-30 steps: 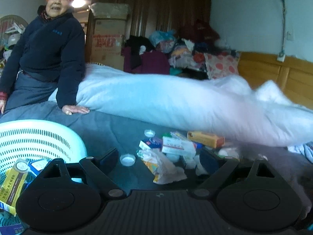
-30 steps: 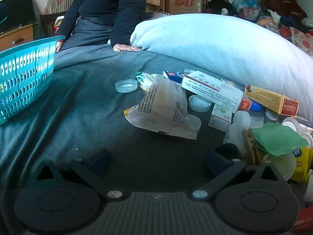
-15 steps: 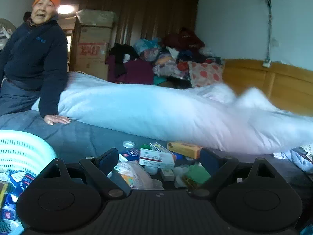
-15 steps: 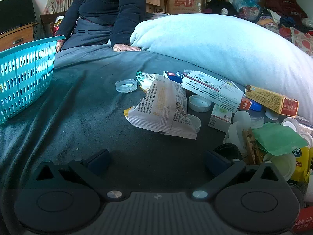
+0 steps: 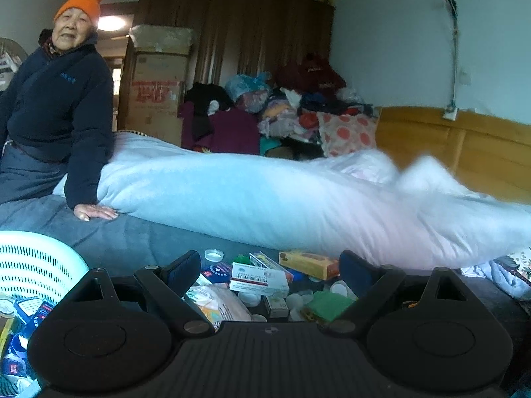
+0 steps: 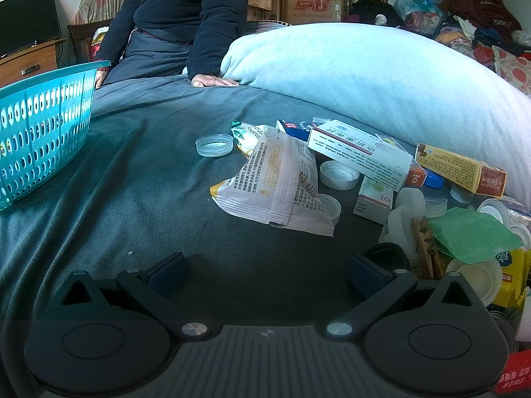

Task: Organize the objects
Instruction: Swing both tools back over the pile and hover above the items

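- Dark bedding on the bed (image 6: 139, 179) carries a heap of small things, with a pale blue duvet (image 6: 381, 76) rolled along behind it as landmark.
- Over the last second the left tool (image 5: 265, 275) has lifted from beside the teal basket (image 5: 36, 262) and now looks out over the heap in front of the duvet; its jaws stand spread and empty.
- That reads as a drop finished and the next pick due.
- Right tool (image 6: 265, 275) has not moved, spread and empty, low on the bedding short of the crumpled sachet (image 6: 278, 185).
- White medicine box (image 6: 361, 154) and yellow carton (image 6: 461, 169) lie nearer the duvet.
- Basket contents are cut off at the frame edge; caps under the boxes are half hidden, and the print is unreadable.
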Demonstrator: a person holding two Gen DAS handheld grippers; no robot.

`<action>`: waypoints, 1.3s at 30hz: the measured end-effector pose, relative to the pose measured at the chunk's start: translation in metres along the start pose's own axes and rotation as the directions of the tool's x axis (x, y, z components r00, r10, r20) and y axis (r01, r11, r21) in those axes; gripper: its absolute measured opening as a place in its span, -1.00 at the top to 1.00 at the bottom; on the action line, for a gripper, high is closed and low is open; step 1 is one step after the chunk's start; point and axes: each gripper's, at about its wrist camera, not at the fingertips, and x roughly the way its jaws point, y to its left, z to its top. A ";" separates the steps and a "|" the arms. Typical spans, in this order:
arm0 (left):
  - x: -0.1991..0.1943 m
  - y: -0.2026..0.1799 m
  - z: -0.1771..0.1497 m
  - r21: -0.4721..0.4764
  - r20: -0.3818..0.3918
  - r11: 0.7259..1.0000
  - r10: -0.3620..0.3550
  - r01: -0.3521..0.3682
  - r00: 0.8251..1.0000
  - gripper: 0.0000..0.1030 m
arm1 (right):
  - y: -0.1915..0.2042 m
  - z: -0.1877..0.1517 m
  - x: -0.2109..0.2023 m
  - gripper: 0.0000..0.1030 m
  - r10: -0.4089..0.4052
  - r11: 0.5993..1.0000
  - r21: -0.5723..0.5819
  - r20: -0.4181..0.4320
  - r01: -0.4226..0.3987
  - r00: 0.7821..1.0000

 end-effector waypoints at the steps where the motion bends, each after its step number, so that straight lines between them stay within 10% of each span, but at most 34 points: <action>1: -0.001 0.000 0.000 -0.002 0.002 1.000 -0.001 0.001 1.000 -0.77 | 0.000 0.000 0.000 -1.00 0.000 1.000 0.000 0.000 0.000 1.000; 39: -0.024 0.029 -0.015 -0.018 -0.040 0.997 0.074 -0.075 0.996 -0.85 | 0.000 -0.001 0.001 -1.00 0.002 1.000 -0.002 0.001 -0.002 1.000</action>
